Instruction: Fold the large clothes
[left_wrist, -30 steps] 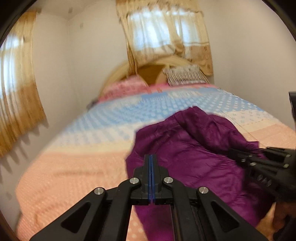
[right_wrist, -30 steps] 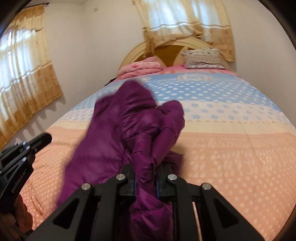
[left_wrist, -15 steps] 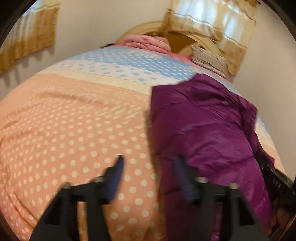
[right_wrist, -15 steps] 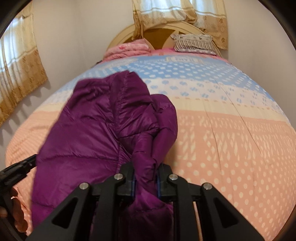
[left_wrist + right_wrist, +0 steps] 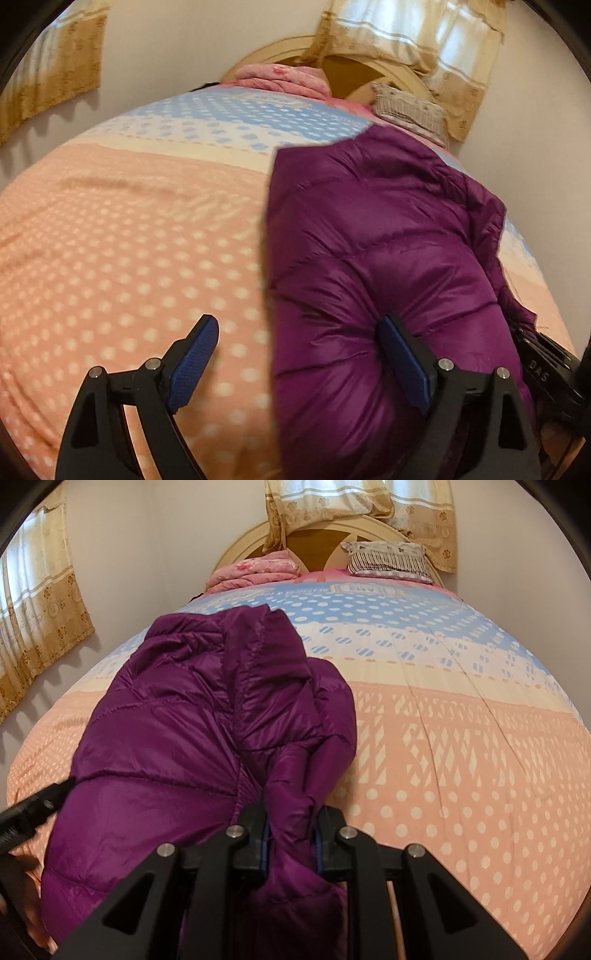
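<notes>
A puffy purple down jacket (image 5: 369,258) lies on the bed, bunched lengthwise; it also shows in the right wrist view (image 5: 177,731). My left gripper (image 5: 295,354) is open wide at the jacket's near left edge, its right finger (image 5: 402,362) pressed against the fabric, its left finger over the bedspread. My right gripper (image 5: 290,834) is shut on a fold of the jacket's right side near the bed's foot. The left gripper's tip (image 5: 40,805) shows at the left of the right wrist view.
The bed has a spotted bedspread (image 5: 461,738), peach near me and blue farther off. A folded pink quilt (image 5: 255,570) and a striped pillow (image 5: 388,559) lie by the headboard. Curtained windows (image 5: 37,602) stand on the left wall and behind the headboard.
My left gripper has opened, letting go of the jacket, and dropped low to its left edge. The jacket has settled flatter on the bed. My right gripper keeps its hold.
</notes>
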Tool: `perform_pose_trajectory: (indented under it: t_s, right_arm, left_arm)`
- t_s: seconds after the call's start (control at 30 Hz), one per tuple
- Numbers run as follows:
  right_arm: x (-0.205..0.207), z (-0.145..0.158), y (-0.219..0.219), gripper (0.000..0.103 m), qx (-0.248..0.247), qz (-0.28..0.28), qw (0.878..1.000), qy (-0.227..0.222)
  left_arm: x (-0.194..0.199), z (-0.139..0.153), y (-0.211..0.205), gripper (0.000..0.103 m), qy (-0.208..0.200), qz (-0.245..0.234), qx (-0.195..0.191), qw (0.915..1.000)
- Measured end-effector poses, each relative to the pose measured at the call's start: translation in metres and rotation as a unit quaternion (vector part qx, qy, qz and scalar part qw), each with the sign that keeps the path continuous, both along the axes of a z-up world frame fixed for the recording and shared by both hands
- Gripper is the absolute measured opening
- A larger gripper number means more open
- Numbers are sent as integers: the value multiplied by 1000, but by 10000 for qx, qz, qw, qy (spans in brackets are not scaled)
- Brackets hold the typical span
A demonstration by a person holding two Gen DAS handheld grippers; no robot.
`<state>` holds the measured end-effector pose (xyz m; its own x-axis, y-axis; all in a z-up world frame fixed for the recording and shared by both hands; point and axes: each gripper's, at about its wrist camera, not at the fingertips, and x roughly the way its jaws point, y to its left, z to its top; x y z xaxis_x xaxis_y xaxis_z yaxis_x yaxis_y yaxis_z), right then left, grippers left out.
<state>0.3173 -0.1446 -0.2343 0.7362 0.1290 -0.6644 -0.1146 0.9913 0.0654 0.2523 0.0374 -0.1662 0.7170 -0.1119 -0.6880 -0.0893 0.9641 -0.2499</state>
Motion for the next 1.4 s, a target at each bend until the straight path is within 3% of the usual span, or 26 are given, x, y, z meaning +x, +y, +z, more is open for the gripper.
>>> perform_pose_trajectory:
  t_s: [0.03,0.07,0.1,0.2,0.3,0.47,0.63,0.77,0.87,1.0,1.27,1.37,1.4]
  right_arm:
    - [0,-1,0,20,-19,1,10000,23]
    - [0,-3,-1,20,-29,16,10000,45]
    - [0,-3,-1,20,-21,37,10000,56]
    - [-1,0,1,19,25,69,10000,23]
    - [-5,9,6,18,125,98,9998,-112]
    - [-14,24,30,18,225,421,9983,-339]
    - [-11,21,58,18,253,661,9970,-321]
    - [-5,9,69,18,202,766,9968,-140]
    - [-3,3,68,26,248,733,9970,14]
    - [-3,-3,61,30,359,628,9972,176]
    - [-5,-3,59,36,441,588,9969,272]
    - [-8,3,55,43,462,524,9972,284]
    - [-10,8,53,50,489,485,9972,274]
  left_arm:
    - [1,-1,-2,85,-32,-56,-31,10000]
    - [3,-2,-4,53,-62,-243,-128,9996]
    - [2,-1,-8,35,-71,-445,-168,9988]
    - [-5,15,-17,15,-212,-632,428,9969]
    - [-12,33,0,11,-411,-581,377,9968]
    - [-27,59,21,11,-765,-441,780,9930]
    - [-32,44,39,14,-652,-188,1173,9908]
    - [-27,20,51,36,-301,18,1200,9923]
    - [-26,15,43,62,-353,168,1681,9850]
    - [-24,10,49,75,-334,248,1607,9861]
    - [-25,11,52,79,-240,332,1553,9870]
    - [-30,19,51,79,-198,333,1540,9873]
    - [-35,27,51,79,-254,351,1518,9875]
